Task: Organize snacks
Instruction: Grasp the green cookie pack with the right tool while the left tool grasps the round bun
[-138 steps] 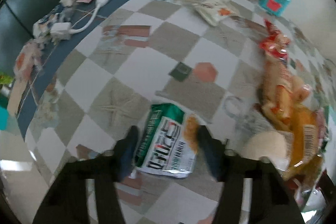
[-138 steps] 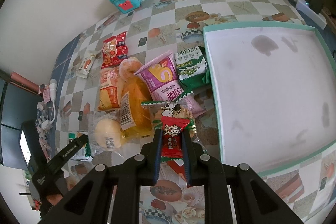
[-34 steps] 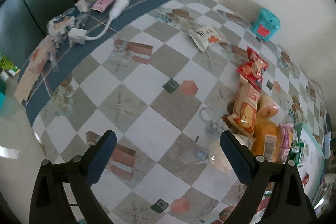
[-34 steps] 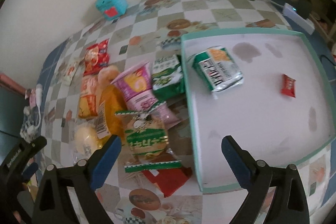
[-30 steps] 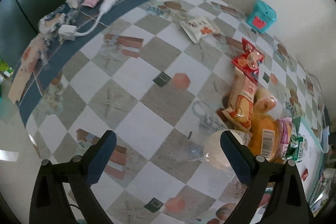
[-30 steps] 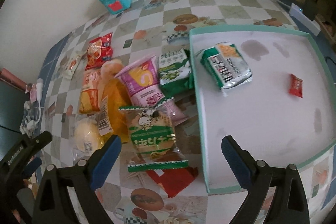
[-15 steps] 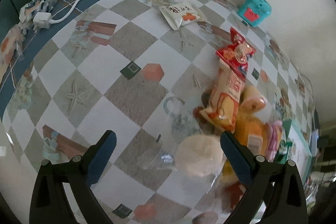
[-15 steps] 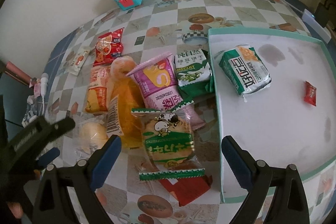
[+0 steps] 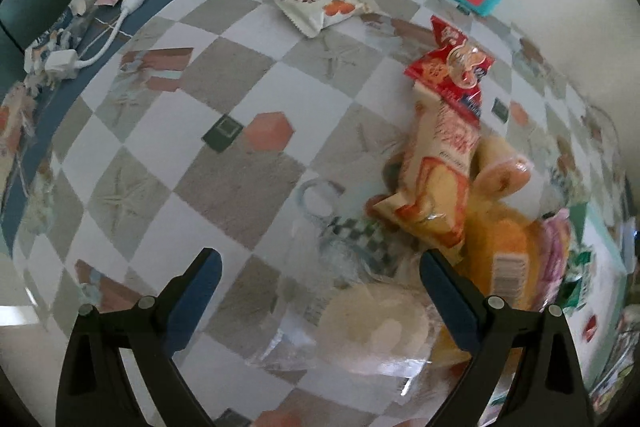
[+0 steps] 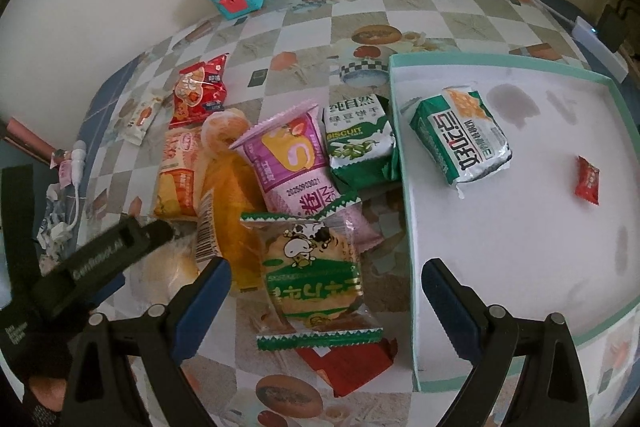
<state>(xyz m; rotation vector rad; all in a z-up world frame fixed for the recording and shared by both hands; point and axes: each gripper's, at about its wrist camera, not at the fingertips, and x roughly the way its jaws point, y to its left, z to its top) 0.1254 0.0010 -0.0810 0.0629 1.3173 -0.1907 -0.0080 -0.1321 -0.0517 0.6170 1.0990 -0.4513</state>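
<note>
Reaching for the pale round bun [image 9: 372, 323] in its clear wrapper, your left gripper [image 9: 320, 281] was spread wide and held nothing. The bun lay just ahead of it, a little toward its right finger, near the table's [image 9: 160, 155] front edge. It looked soft, creamy and puffy, and its shiny wrapper hid the edges.

Your right gripper [image 10: 326, 291] was also spread wide and empty. The green cookie pack [image 10: 314, 275] lay right between its fingers, its long side pointing away from you. Beside it, the teal tray [image 10: 402, 187] already held a green pack [image 10: 460, 135] and a small red candy [image 10: 587, 179].
</note>
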